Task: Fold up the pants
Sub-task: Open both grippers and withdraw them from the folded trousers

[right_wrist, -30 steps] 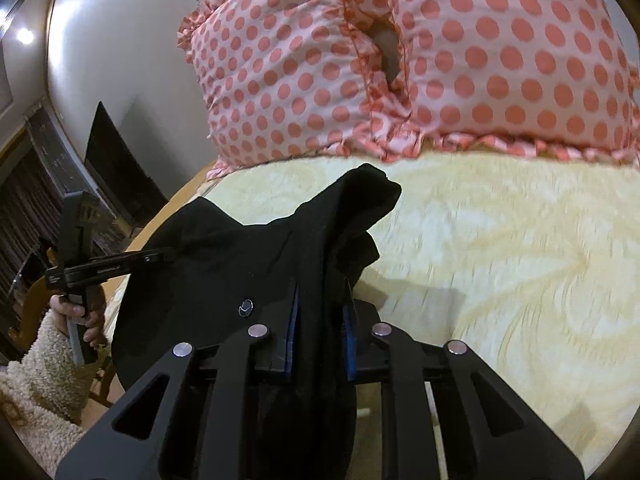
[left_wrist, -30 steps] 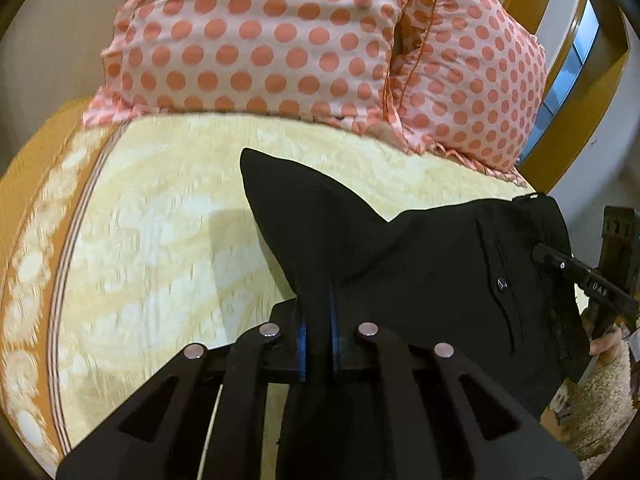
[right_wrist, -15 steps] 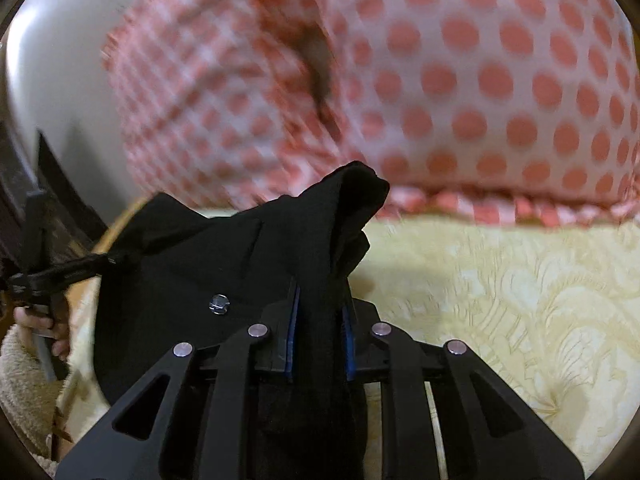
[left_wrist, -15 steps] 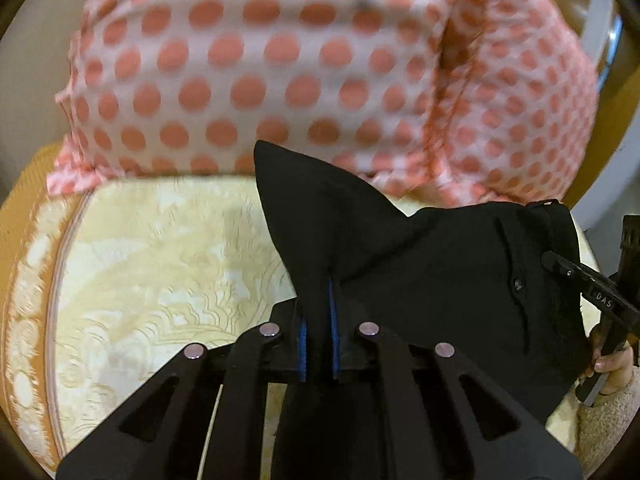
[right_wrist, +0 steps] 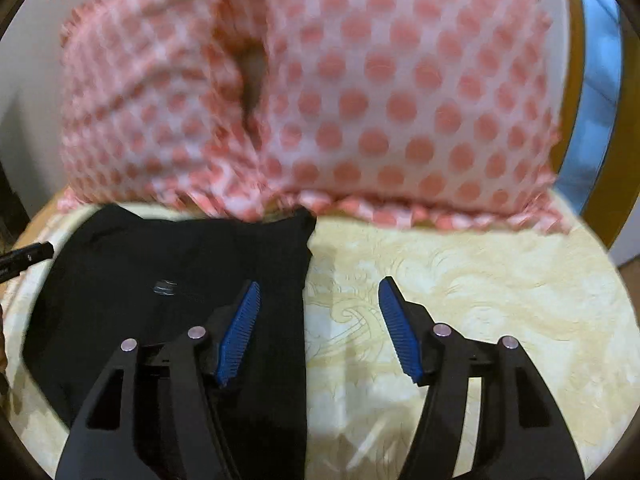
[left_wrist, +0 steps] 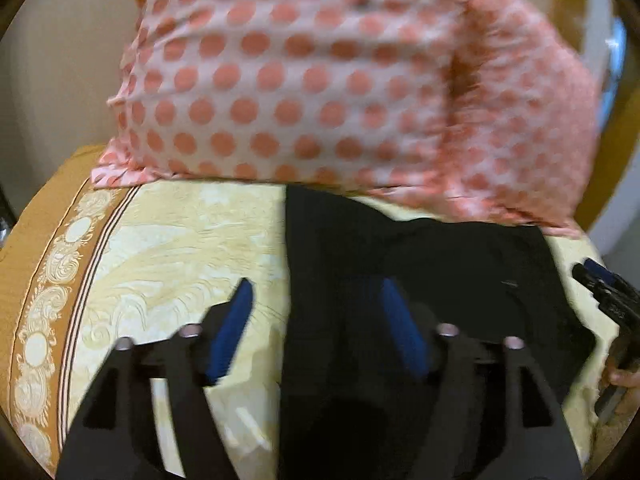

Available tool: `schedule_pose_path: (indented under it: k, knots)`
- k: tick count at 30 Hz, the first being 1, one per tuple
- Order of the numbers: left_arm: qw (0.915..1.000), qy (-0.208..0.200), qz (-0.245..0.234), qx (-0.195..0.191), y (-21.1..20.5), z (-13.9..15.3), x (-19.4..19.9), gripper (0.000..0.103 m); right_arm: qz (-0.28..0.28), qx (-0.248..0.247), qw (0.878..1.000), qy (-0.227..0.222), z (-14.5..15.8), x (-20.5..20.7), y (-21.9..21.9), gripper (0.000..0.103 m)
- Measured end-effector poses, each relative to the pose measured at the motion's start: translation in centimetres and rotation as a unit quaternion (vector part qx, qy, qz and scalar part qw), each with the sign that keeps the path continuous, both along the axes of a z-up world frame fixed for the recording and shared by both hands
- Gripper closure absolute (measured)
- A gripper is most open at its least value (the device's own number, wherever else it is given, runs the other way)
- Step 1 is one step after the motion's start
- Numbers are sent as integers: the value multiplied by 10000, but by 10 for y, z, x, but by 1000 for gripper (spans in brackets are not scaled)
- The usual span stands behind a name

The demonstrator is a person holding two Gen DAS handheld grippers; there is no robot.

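The black pants (left_wrist: 420,272) lie flat on the yellow patterned bedspread (left_wrist: 180,248), their far edge against the pillows. My left gripper (left_wrist: 316,300) is open, jaws spread wide over the pants' left edge. In the right wrist view the pants (right_wrist: 168,280) fill the lower left, with a small button showing. My right gripper (right_wrist: 318,300) is open, straddling the pants' right edge, its left finger (right_wrist: 240,328) over the cloth. The right gripper also shows at the left wrist view's right edge (left_wrist: 604,292). The left gripper shows at the right wrist view's left edge (right_wrist: 24,256).
Two pink pillows with coral polka dots (left_wrist: 320,80) (right_wrist: 360,100) stand close behind the pants. The bedspread's orange ornamented border (left_wrist: 44,320) runs along the left. A wooden frame (right_wrist: 576,80) and window are at the far right.
Both grippers moved forward toward the pillows, laid the held pants cloth down on the bed, and opened. The pants now lie flat instead of hanging raised from the jaws.
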State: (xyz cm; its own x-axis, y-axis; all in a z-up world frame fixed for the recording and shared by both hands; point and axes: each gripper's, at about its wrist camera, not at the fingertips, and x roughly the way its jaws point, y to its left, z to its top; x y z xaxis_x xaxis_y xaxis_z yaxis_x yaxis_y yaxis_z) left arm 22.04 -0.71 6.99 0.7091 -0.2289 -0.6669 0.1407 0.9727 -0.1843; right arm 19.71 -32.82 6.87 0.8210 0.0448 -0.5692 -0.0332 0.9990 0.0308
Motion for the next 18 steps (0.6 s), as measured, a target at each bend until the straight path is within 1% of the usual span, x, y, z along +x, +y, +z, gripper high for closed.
schedule_pose_path:
  k: [2, 3, 4, 6, 8, 9, 10, 11, 12, 13, 14, 15, 16, 18]
  knots:
    - [9988, 116, -402, -258, -11, 1, -16, 27, 455, 111, 9989, -11, 2, -18, 13, 37]
    - [9972, 240, -622, -350, -20, -3, -24, 27, 742, 73, 9972, 72, -2, -27, 26, 37]
    - [9957, 347, -775, -375, -27, -7, -29, 26, 907, -5, 9958, 146, -6, -33, 35, 37]
    - [9930, 545, -985, -350, -41, -18, -34, 26, 1147, -205, 9926, 329, -15, -41, 53, 37]
    - [9916, 791, -1019, -131, -52, -33, -31, 26, 1249, -317, 9896, 632, -28, -40, 64, 35]
    - [9909, 883, -1010, -78, -52, -38, -29, 26, 1225, -410, 9885, 780, -35, -37, 67, 35]
    - [9911, 877, -1002, -32, -54, -42, -27, 23, 1225, -519, 9871, 891, -42, -34, 70, 34]
    - [9916, 791, -1022, 10, -54, -43, -28, 17, 1217, -552, 9874, 852, -43, -37, 69, 32]
    - [9911, 805, -1059, 57, -58, -43, -27, 14, 1197, -561, 9876, 852, -43, -35, 69, 32]
    - [9915, 789, -1034, 104, -60, -44, -26, 13, 1175, -579, 9876, 862, -43, -35, 69, 30]
    - [9919, 806, -980, 90, -60, -43, -26, 14, 1165, -613, 9876, 855, -44, -34, 68, 26]
    - [9924, 827, -912, 41, -55, -41, -29, 14, 1110, -597, 9884, 845, -42, -35, 66, 25]
    - [9934, 835, -785, -45, -50, -36, -35, 13, 894, -478, 9916, 805, -39, -38, 58, 25]
    - [9952, 733, -633, -163, -41, -28, -53, 8, 509, -156, 9968, 596, -28, -52, 40, 20]
